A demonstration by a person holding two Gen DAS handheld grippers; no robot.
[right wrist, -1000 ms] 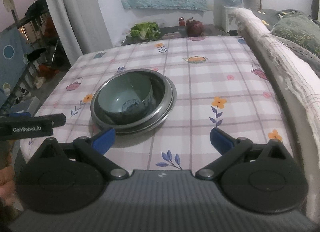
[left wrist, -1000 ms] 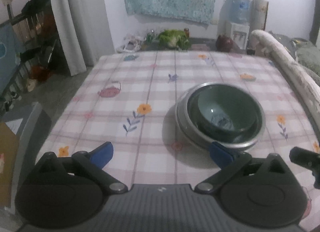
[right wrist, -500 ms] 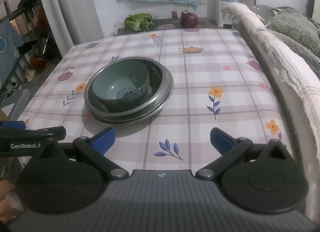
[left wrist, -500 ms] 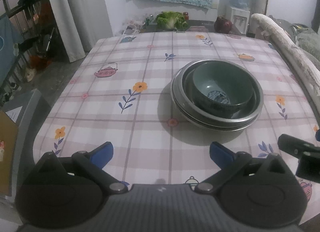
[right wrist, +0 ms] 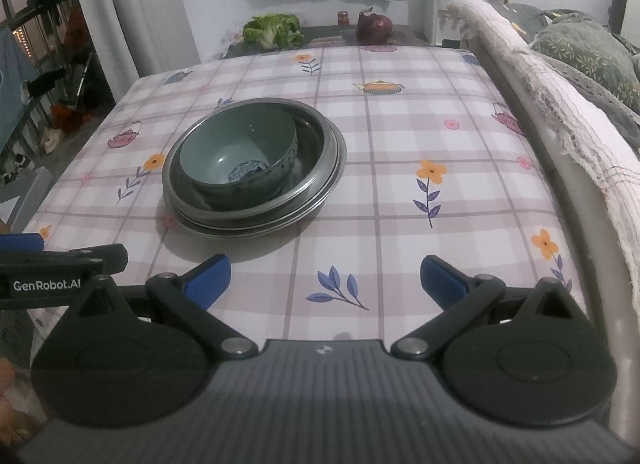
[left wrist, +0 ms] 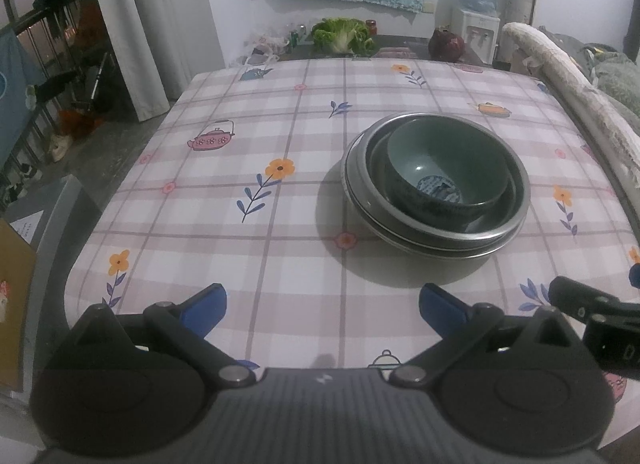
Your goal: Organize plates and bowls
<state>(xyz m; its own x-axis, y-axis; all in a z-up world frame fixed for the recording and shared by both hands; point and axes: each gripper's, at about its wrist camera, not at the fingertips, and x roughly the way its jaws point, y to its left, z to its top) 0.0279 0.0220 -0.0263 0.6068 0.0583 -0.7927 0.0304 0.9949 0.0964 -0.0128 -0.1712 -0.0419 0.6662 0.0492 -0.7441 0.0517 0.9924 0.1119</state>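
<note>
The left claw (left wrist: 322, 302) and right claw (right wrist: 325, 278) are held wide and empty, low over the near edge of the surface (left wrist: 224, 199). Ahead, between them, steel plates (right wrist: 320, 187) are stacked largest at the bottom, presumably for stability. A green ceramic bowl (right wrist: 240, 159) is nested on top.

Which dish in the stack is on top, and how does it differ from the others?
The green ceramic bowl sits on top; the dishes under it are wider, shallow metal plates.
</note>
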